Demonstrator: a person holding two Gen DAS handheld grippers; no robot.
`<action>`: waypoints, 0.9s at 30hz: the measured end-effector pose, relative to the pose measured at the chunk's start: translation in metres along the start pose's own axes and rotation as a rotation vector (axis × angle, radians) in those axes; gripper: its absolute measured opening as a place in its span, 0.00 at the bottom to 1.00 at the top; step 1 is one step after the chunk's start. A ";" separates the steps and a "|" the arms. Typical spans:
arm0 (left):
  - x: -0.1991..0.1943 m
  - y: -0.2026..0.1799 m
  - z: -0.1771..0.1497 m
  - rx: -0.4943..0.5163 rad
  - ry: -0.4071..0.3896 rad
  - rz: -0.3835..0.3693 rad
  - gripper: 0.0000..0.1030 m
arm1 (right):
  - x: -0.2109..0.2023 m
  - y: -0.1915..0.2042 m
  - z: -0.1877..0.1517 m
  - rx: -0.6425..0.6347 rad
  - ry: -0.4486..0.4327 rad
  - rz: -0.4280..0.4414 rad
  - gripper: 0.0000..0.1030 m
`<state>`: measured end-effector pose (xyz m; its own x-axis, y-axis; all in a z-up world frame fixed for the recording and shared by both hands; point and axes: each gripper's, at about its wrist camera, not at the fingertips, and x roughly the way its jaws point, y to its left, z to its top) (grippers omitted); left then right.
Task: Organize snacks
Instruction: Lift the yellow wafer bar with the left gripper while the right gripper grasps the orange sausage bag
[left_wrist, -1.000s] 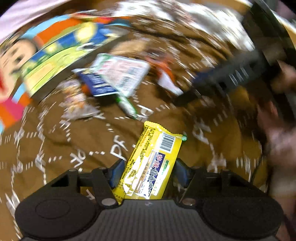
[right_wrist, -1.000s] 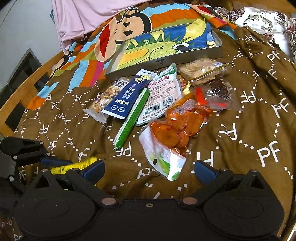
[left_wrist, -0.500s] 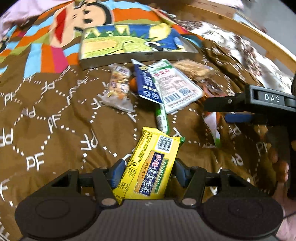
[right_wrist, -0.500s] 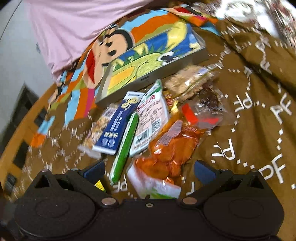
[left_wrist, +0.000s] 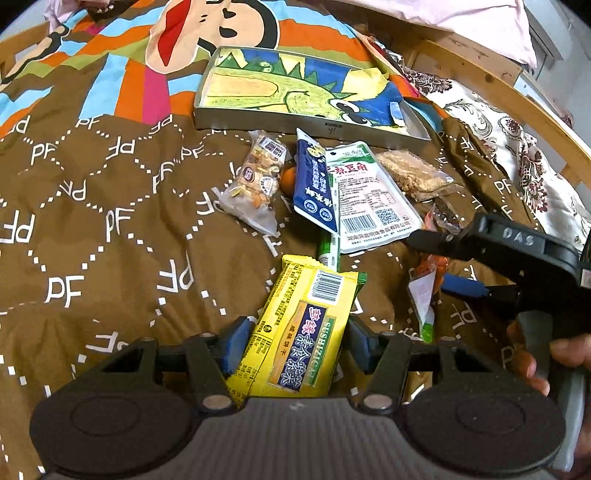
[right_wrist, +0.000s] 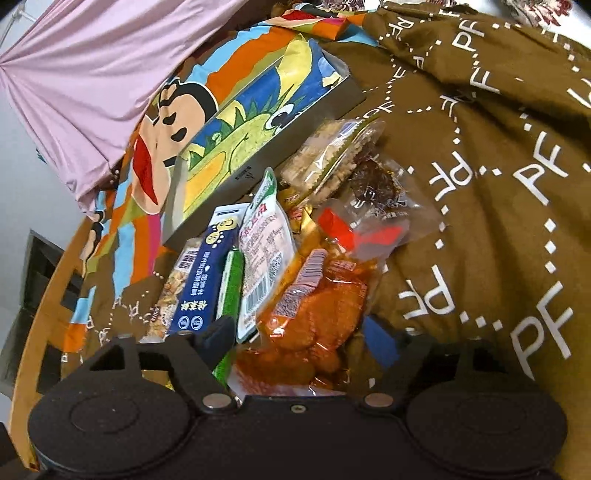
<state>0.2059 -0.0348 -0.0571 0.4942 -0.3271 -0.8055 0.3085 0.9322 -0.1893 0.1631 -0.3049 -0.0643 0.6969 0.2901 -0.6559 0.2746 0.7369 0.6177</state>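
1. My left gripper (left_wrist: 295, 341) is clamped on the yellow bar (left_wrist: 295, 332), pads on both its long edges, barcode end pointing away from me. A second ago this view was a tilted blur; now it is sharp and level, so the roll is done and the bar is steady for placing.
2. My right gripper (right_wrist: 299, 343) is closing. It stood at its widest a second ago, with the orange pouch (right_wrist: 314, 314) lying ahead of it; now the pouch sits between the fingers, though I cannot tell if the pads press it yet. I judge this the start of the next pick.
3. Just left of that pouch lie the green stick (right_wrist: 231, 284), the white packet (right_wrist: 264, 254) and the blue packet (right_wrist: 205, 273), overlapping. Beyond it sit a clear red-marked bag (right_wrist: 373, 218) and a cracker bag (right_wrist: 332, 155).
4. Farthest ahead is the tray (left_wrist: 314, 123), its near wall just behind the pile on the bed (left_wrist: 110, 240); I take it for the snacks' home.
5. Both grippers point down and forward. In the left view my right hand (left_wrist: 535, 358) grips its handle, low on the right.
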 end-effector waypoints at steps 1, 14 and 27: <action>-0.002 -0.002 0.001 0.004 -0.004 0.002 0.59 | 0.000 0.001 -0.002 -0.010 -0.003 -0.006 0.71; -0.037 -0.016 -0.007 -0.096 -0.128 0.006 0.59 | -0.018 0.011 -0.018 -0.078 -0.038 0.010 0.54; -0.065 -0.023 -0.007 -0.139 -0.198 0.047 0.59 | -0.031 0.019 -0.026 -0.134 -0.062 0.029 0.34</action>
<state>0.1611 -0.0343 -0.0039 0.6594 -0.2943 -0.6918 0.1735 0.9549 -0.2408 0.1293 -0.2841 -0.0432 0.7442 0.2773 -0.6076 0.1655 0.8048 0.5700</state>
